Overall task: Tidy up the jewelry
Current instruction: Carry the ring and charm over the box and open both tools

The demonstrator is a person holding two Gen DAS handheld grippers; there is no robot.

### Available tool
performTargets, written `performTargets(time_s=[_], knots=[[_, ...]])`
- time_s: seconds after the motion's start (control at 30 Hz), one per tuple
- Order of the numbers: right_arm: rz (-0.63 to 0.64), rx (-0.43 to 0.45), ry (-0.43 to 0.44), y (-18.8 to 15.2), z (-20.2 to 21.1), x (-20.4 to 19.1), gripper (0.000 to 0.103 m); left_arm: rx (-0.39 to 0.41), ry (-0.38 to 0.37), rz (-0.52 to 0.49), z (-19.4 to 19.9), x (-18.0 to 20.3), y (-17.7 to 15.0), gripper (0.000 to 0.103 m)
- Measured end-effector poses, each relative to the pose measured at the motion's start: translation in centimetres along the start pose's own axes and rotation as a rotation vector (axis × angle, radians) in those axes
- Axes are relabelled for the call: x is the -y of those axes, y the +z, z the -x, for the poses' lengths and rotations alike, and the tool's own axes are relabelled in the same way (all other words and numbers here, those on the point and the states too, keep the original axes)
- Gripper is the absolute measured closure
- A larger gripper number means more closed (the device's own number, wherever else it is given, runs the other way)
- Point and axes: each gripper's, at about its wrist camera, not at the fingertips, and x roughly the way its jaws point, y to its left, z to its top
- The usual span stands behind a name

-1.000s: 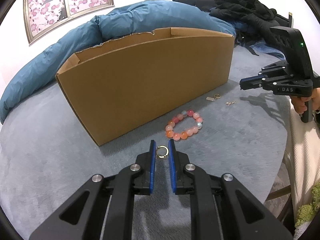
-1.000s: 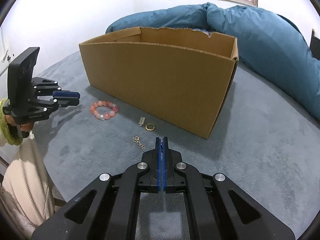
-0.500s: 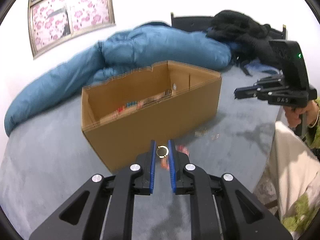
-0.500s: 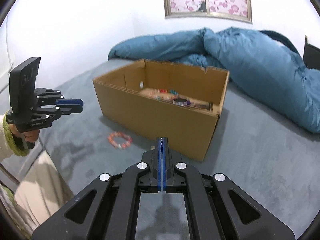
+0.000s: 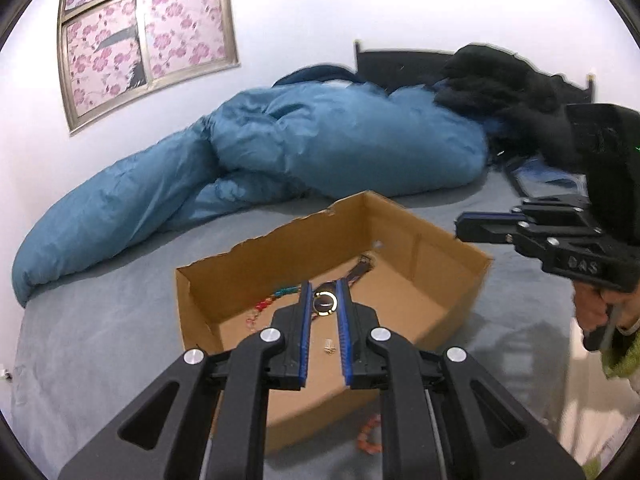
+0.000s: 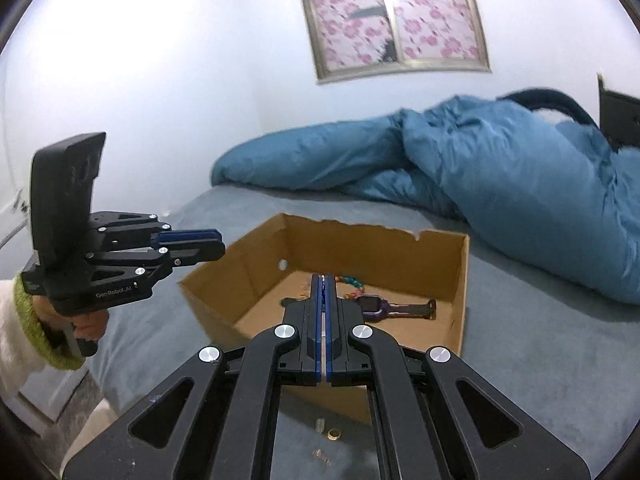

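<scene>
Jewelry ring (image 5: 324, 303) sits pinched in left gripper (image 5: 324, 304) marked "GenRoboLAI"; right gripper (image 6: 324, 292) fingers pressed together.

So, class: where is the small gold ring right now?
In the left wrist view, the gold ring sits clamped in the left gripper, raised above the open cardboard box.

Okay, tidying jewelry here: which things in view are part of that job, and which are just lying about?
Part of the job:
- gold ring gripped in the left gripper
- cardboard box, with a purple watch and colourful beads inside
- gold band on the grey bed cover

Just lying about:
- blue duvet
- black clothes
- floral window
</scene>
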Motion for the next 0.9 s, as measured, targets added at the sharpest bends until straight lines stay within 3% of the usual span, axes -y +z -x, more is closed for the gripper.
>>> performTargets(time_s=[0.23, 0.47, 0.77, 0.9], knots=[[-0.008, -0.111, -0.072, -0.6, -4.2, 0.7, 0.103, -0.126, 0.057, 0.057, -4.9, -1.4, 0.3, 0.091], [-0.020, -0.135, -0.096, -1.2, -5.2, 1.2, 0.099, -0.205, 0.085, 0.074, -6.9, -1.7, -0.6, 0.091], [-0.026, -0.118, -0.104, -1.1, -4.7, 1.2, 0.074, -0.208, 0.130, 0.075, -6.5, -2.1, -0.8, 0.062], [-0.017, -0.102, -0.106, -0.8, -4.4, 0.8, 0.067, -0.192, 0.149, 0.070, -6.0, -2.1, -0.5, 0.055]])
